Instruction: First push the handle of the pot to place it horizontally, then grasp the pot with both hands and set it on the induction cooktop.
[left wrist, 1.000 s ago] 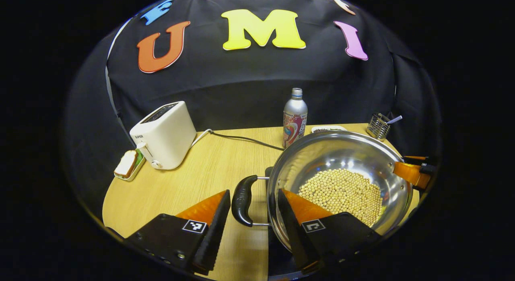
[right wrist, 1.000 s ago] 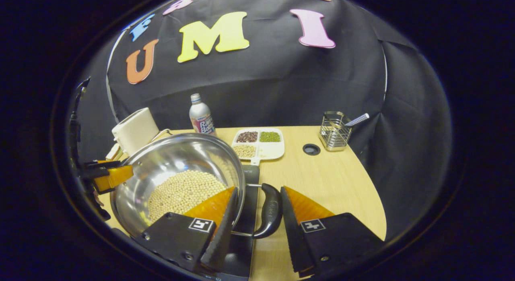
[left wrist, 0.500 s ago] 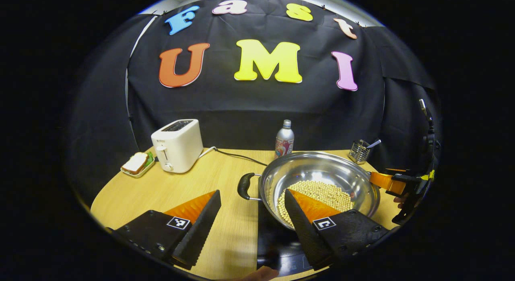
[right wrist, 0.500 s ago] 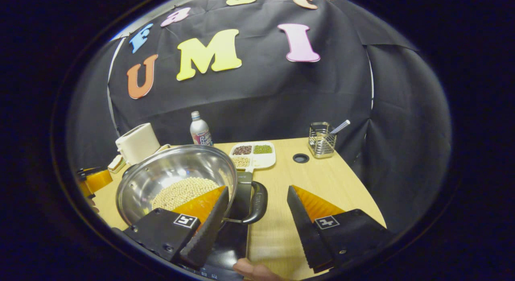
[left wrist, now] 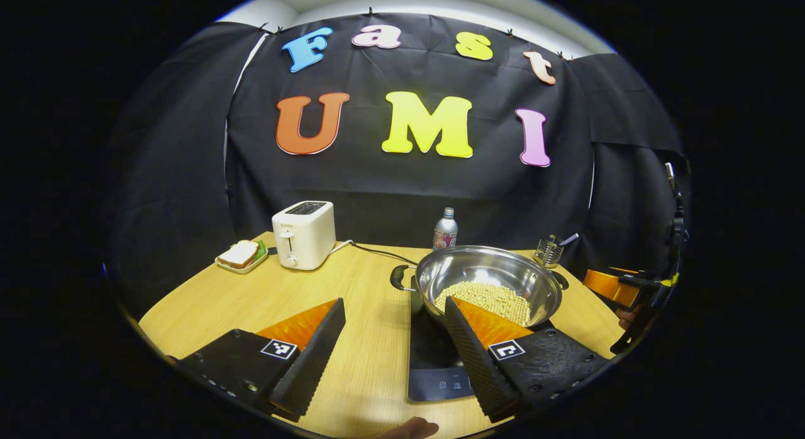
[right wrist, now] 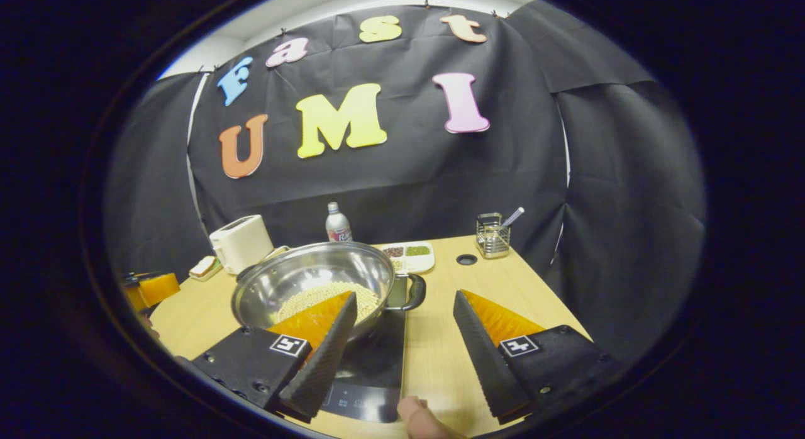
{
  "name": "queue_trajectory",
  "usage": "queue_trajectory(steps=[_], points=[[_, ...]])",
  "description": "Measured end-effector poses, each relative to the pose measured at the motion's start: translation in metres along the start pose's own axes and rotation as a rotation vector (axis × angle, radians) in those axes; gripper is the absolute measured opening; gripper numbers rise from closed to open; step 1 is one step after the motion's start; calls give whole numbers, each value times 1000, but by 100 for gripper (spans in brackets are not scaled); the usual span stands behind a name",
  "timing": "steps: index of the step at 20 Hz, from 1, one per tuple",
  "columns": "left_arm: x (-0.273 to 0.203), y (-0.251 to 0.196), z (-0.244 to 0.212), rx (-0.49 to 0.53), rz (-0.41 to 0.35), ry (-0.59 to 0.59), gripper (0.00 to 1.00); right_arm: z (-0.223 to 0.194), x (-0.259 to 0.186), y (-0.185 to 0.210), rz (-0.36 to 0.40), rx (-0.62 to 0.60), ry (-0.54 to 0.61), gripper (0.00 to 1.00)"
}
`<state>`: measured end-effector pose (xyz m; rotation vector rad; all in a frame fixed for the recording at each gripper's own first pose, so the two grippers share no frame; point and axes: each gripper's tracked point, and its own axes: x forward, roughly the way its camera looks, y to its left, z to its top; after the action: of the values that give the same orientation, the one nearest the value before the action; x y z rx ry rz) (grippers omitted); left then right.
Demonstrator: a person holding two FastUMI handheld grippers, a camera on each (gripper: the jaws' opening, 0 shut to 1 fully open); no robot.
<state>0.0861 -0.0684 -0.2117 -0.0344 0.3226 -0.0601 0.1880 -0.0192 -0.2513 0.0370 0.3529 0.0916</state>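
In the left gripper view, the pot (left wrist: 489, 287) sits on the induction cooktop (left wrist: 434, 357), its steel bowl holding a bed of pale beans (left wrist: 487, 298). One black handle (left wrist: 398, 277) juts from the pot's side toward the toaster (left wrist: 304, 234); the other sticks out on the opposite side, and both lie level. The left gripper (left wrist: 395, 348) is near the pot, on the side away from the booth wall, its jaws spread wide and holding nothing; one finger overlaps the pot's near rim in the picture, apart from the handle. Beyond the pot stand a bottle (left wrist: 444, 229) and a wire utensil holder (left wrist: 549, 251). Past the toaster, farther from the pot, lies a sandwich on a small tray (left wrist: 241, 256). The right gripper (left wrist: 619, 287) shows beside the pot, clear of it.

In the right gripper view, the pot (right wrist: 314, 283) rests on the cooktop (right wrist: 371, 370), with its handle (right wrist: 412, 292) pointing toward the bare table (right wrist: 503, 294). The right gripper (right wrist: 402, 357) is near the pot, jaws released and empty. Behind the pot lies a divided dish of grains (right wrist: 409, 255), with the bottle (right wrist: 338, 224) and toaster (right wrist: 241, 243) alongside. The utensil holder (right wrist: 492, 235) stands farther from the pot than the dish. A fingertip (right wrist: 418, 417) shows at the bottom edge.
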Motion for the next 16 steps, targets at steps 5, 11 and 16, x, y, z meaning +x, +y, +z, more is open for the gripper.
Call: queue_trajectory(steps=[5, 11, 16], points=[[-47, 8, 7, 17, 19, -76, 95, 10, -63, 7, -1, -13, -55, 96], [-101, 35, 38, -24, 62, -202, 95, 19, -126, 19, -16, -9, -101, 97], [-139, 42, 55, -10, 47, -241, 94, 30, -177, 16, -48, -11, -149, 98]])
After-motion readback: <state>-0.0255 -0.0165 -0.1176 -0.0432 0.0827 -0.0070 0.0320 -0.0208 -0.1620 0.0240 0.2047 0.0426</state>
